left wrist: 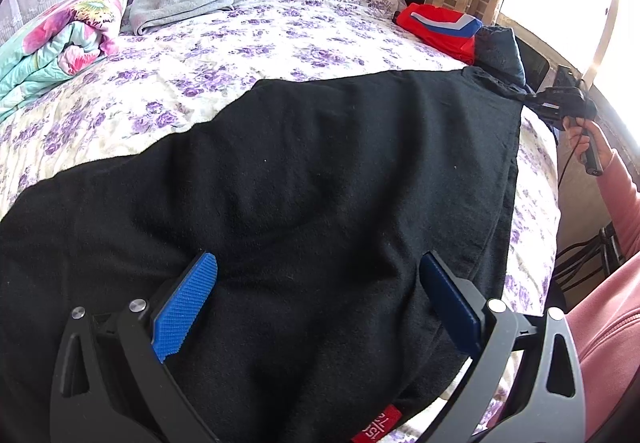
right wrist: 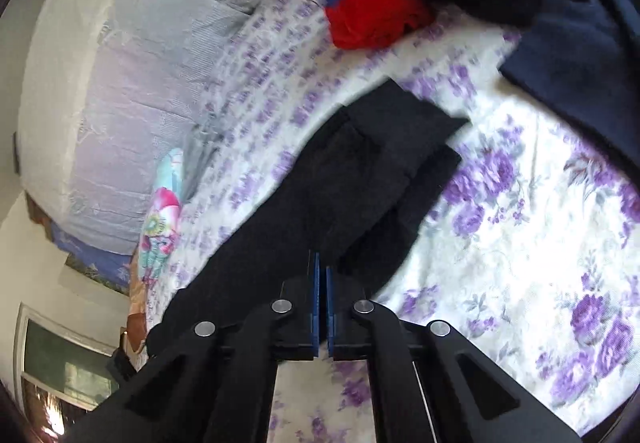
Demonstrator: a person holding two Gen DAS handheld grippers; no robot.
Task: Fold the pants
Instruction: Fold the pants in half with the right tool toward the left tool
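The left gripper has its jaws wide open, one blue pad on each side, and it hovers directly over the near, wide part of the black pants; I cannot tell if the pads touch the cloth. The pants lie spread on the bed, and their long axis goes from these jaws away to the right and far end. There the right gripper has its jaws closed on the cloth at the far corner, and the cloth is pulled to a point; in the right wrist view the right gripper's blue pads are almost together, with the black cloth running out from them. So each end has its own gripper close by, and I think the next move is for the left jaws to close on the near end so that one end goes over the other. A red and blue garment and a dark blue cloth lie just beside the far end and may get in the way. A grey garment and a flowered quilt are well apart, near the pillows.
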